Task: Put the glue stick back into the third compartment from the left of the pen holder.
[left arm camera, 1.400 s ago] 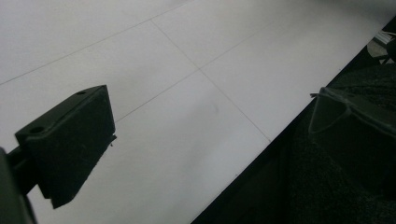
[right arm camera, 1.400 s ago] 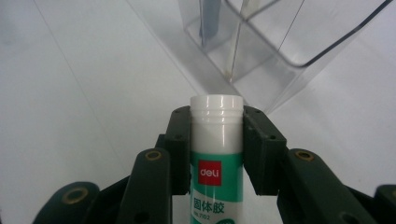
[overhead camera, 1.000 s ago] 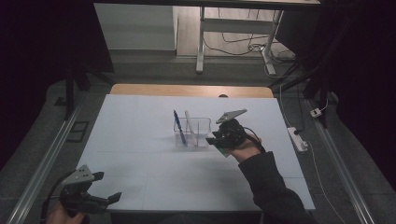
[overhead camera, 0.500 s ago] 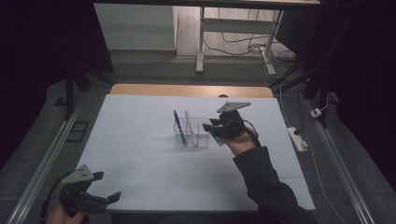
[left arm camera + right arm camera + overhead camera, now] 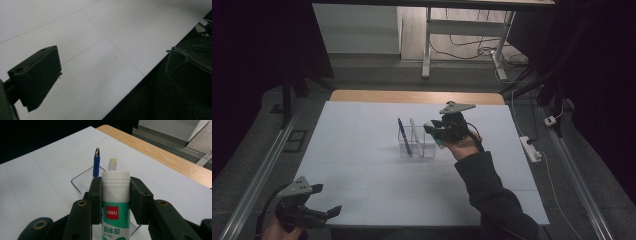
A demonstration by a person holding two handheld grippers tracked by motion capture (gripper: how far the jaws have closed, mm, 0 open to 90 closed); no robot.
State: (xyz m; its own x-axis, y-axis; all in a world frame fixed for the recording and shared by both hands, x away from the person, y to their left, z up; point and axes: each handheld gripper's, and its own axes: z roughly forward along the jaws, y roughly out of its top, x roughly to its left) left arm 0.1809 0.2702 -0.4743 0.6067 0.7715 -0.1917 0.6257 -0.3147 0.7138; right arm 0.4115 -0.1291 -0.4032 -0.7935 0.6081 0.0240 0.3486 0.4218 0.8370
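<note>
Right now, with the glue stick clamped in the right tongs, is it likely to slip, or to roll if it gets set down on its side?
The glue stick looks rigid, so the right tongs, pressing both its sides, probably won't squash it. Its label looks smooth, so it might slip a little. Being round, it would likely roll on the flat white table if laid down; upright in the clear holder seems safer.

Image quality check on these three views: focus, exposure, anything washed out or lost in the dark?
High view: dim, black surroundings, white table evenly lit, right gripper dark and slightly soft. Left gripper view: near jaws blurred, table flat grey-white. Right gripper view: glue stick label sharp, blue pen and clear holder softer.
</note>
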